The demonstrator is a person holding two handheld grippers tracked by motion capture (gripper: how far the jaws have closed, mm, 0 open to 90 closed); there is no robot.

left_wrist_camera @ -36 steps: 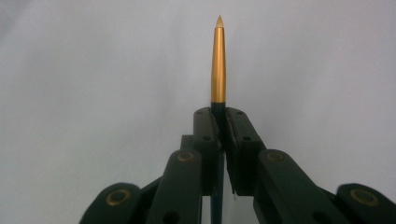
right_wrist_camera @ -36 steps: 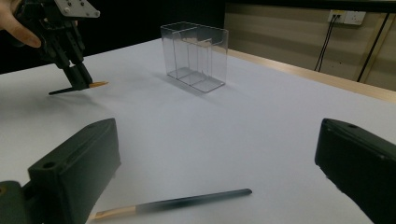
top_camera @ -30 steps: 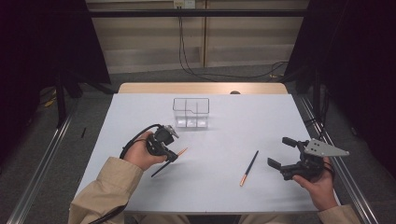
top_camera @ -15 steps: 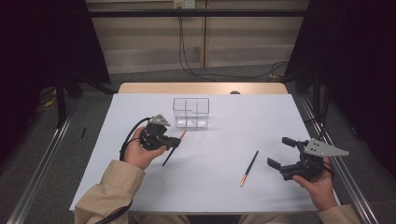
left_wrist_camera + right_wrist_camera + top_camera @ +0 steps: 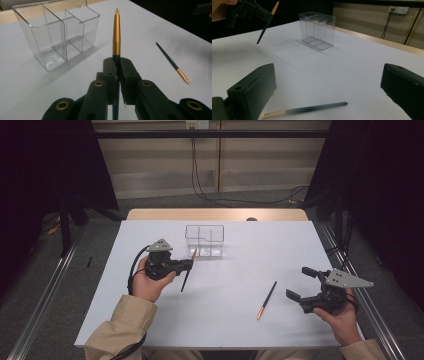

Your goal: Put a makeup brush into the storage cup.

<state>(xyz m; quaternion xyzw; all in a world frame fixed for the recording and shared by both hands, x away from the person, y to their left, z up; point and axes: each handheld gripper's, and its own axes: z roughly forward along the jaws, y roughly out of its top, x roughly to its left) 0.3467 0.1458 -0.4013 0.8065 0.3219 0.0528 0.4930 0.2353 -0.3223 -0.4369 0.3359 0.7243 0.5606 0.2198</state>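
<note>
A laboratory or test room set up for recording is indicated, not a home or a shop. A plain table (image 5: 150,320) covered in white is set in the middle of a bare space, and dark curtains (image 5: 45,165) are hung on both sides as screens. Metal rails (image 5: 40,315) are laid along the grey floor to left and right of the table. Behind it a plain beige wall panel (image 5: 260,155) is seen, fitted with a socket (image 5: 197,124) from which black cables (image 5: 200,175) are run down to the floor. Little is laid out on the table, and no furnishing or decoration of any domestic kind is seen
</note>
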